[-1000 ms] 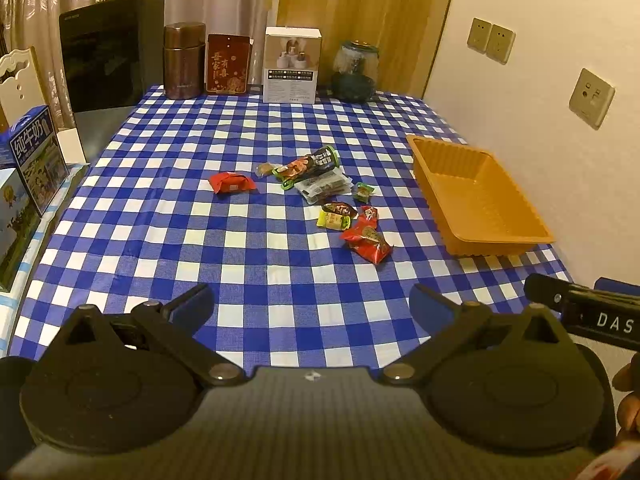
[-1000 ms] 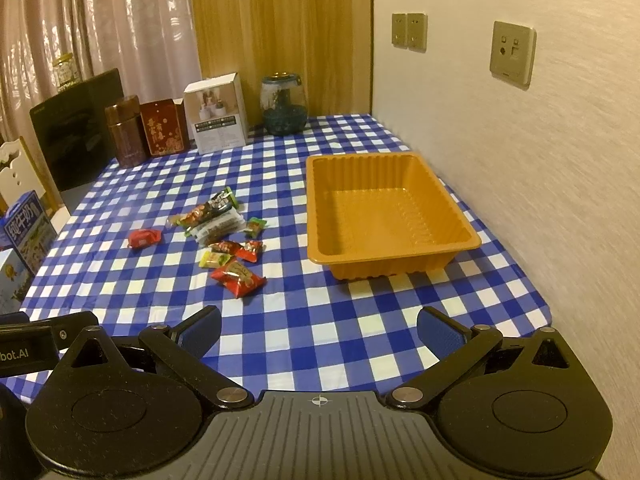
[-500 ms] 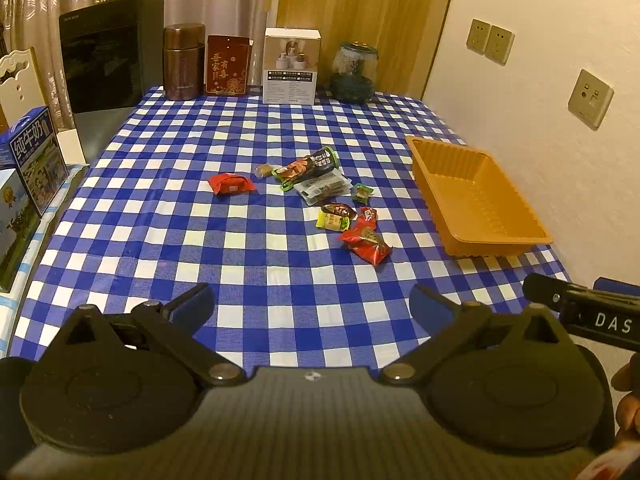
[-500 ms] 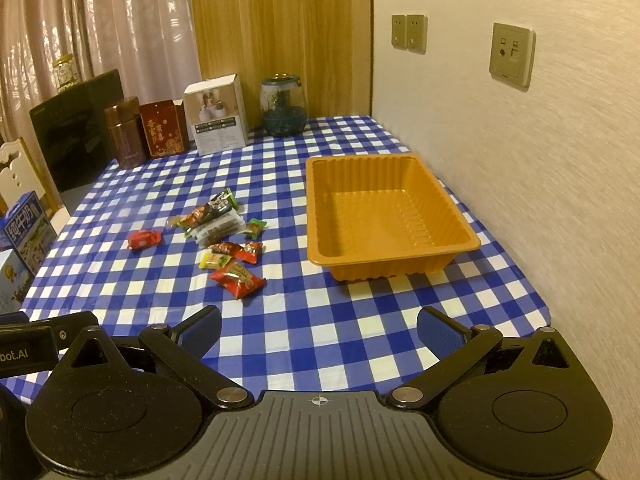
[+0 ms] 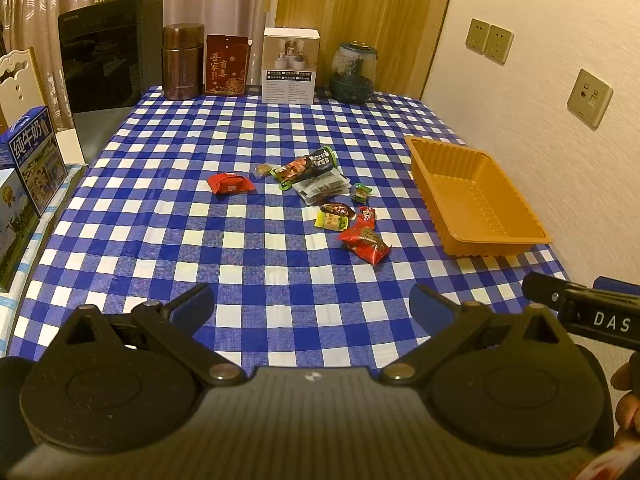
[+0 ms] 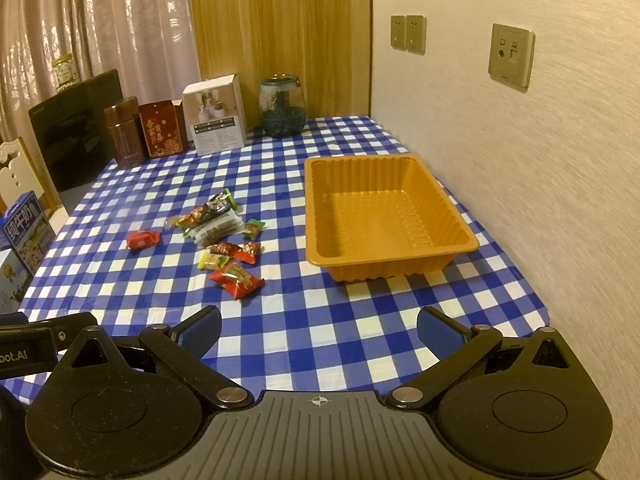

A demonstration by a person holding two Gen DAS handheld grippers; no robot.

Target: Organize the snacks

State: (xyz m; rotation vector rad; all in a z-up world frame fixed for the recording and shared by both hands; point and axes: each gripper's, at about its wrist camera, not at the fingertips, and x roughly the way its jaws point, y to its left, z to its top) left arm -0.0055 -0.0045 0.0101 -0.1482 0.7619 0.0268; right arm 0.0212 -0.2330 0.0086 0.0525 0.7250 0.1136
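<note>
Several wrapped snacks lie loose in the middle of the blue checked tablecloth: a red packet [image 5: 231,183] off to the left, a dark long packet [image 5: 308,166], a clear pack [image 5: 322,188], small candies [image 5: 335,216] and a larger red packet [image 5: 365,242], which also shows in the right wrist view [image 6: 237,280]. An empty orange tray [image 5: 516,240] stands at the right near the wall [image 6: 464,246]. My left gripper [image 5: 312,306] is open and empty above the near table edge. My right gripper [image 6: 318,330] is open and empty too, well short of the snacks.
At the table's far end stand a brown canister [image 5: 182,62], a red box [image 5: 226,65], a white box [image 5: 290,66] and a glass jar [image 5: 354,74]. A dark appliance [image 5: 108,52] and milk cartons [image 5: 34,160] are at the left. The wall runs along the right.
Nothing has visibly moved apart from a very slight shift of both views; both grippers stay open.
</note>
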